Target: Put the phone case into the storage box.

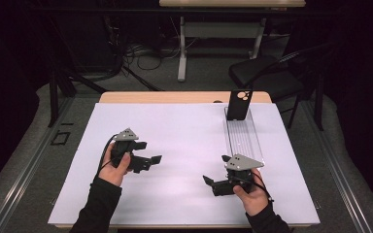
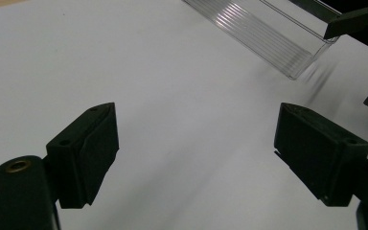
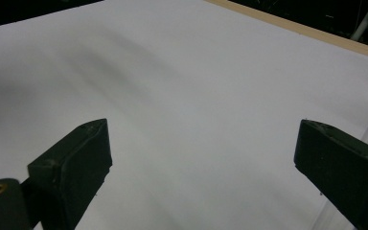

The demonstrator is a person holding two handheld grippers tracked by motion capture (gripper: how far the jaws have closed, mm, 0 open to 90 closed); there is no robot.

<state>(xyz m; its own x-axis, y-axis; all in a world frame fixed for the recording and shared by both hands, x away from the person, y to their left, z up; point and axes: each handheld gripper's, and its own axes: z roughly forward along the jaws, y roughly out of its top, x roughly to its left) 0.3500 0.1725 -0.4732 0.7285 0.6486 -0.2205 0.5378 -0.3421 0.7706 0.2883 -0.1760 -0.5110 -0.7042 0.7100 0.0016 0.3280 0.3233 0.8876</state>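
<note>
Two grippers, both empty, over a white sheet [image 1: 175, 145] on the table [image 1: 184, 97].

Item 1: left gripper [image 1: 151, 159], held in the left hand [image 1: 114, 165] at the sheet's left half. We see its jaws spread wide with nothing between them; in the left gripper view [image 2: 196, 148] they frame bare sheet.

Item 2: right gripper [image 1: 209, 183], held in the right hand [image 1: 250, 194] near the sheet's front right. Jaws likewise wide apart and empty, as we see in the right gripper view [image 3: 201, 158].

Item 3: clear tray [image 1: 243, 138], long and ribbed, lying on the sheet's right side, its near end just beside the right gripper.

Item 4: black phone case [image 1: 238, 104], standing upright at the tray's far end, well apart from both grippers.
</note>
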